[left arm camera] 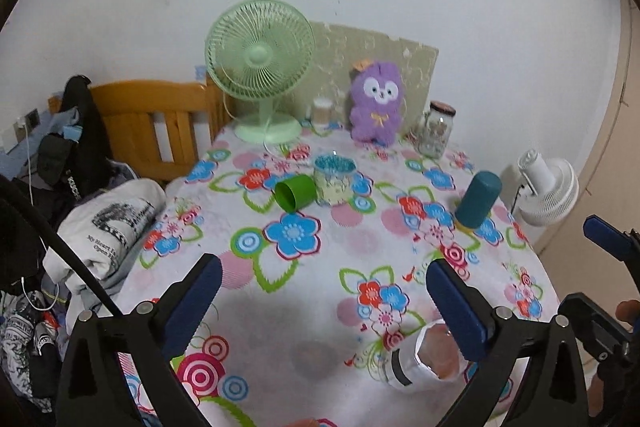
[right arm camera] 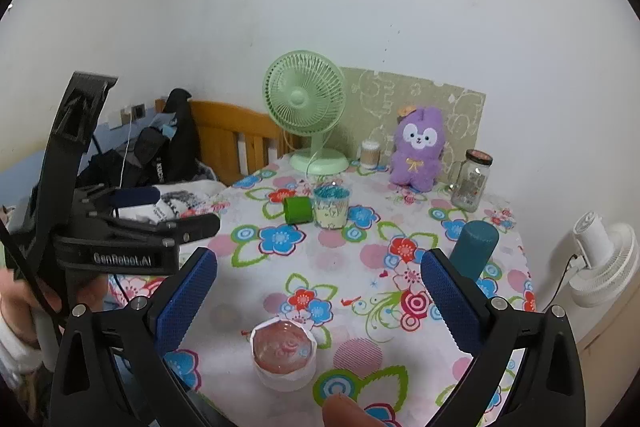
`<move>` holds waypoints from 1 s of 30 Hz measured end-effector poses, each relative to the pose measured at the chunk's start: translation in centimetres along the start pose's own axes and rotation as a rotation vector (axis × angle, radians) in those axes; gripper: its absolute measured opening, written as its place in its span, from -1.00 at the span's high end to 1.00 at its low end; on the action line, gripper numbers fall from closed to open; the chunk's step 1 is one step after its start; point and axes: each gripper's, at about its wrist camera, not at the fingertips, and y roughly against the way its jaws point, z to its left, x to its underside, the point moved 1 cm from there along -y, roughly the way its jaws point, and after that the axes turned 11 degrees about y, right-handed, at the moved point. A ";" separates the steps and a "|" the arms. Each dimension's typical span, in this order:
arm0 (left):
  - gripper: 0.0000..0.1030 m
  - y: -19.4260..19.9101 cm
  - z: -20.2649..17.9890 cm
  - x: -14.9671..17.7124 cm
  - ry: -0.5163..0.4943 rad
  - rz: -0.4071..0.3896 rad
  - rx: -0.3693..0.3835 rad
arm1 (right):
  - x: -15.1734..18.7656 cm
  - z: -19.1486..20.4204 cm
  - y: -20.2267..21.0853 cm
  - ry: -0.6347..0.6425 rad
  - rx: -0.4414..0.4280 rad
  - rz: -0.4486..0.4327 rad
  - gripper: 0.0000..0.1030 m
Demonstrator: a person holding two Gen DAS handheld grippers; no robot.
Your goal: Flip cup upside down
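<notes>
Right hand-held gripper (right arm camera: 318, 277): jaws wide, holding nothing, poised above the surface (right arm camera: 248, 303). Left hand-held gripper (left arm camera: 322, 283): likewise wide, nothing held. Cup (right arm camera: 283, 354): white, translucent, upright, mouth up, low centre of the right view. Nearby: green cup (right arm camera: 298, 210) lying on its side, patterned cup (right arm camera: 330, 207), teal cylinder (right arm camera: 475, 243), mint fan (right arm camera: 305, 98) at the rear.

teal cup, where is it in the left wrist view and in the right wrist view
Left wrist: the teal cup stands mouth down at right of centre, beyond the left gripper.
Right wrist: the teal cup sits right of centre, just behind the right gripper's right finger.
Shared landmark: the green fan at the table's far edge.
</notes>
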 end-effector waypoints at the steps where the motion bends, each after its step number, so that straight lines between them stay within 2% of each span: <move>1: -1.00 0.2 -0.1 0.1 -0.003 -0.012 -0.001 | -0.1 0.0 0.1 -0.003 0.005 -0.006 -0.99; 10: -1.00 1.4 -0.6 1.5 -0.024 -0.121 -0.030 | -0.3 0.2 1.2 -0.016 0.065 -0.060 -0.99; 18: -1.00 2.4 -0.9 2.0 -0.027 -0.185 -0.032 | 0.0 0.5 1.9 -0.043 0.096 -0.092 -0.99; 30: -1.00 2.4 -0.7 2.9 -0.012 -0.184 -0.008 | 1.4 0.1 1.7 -0.102 0.162 -0.077 -0.99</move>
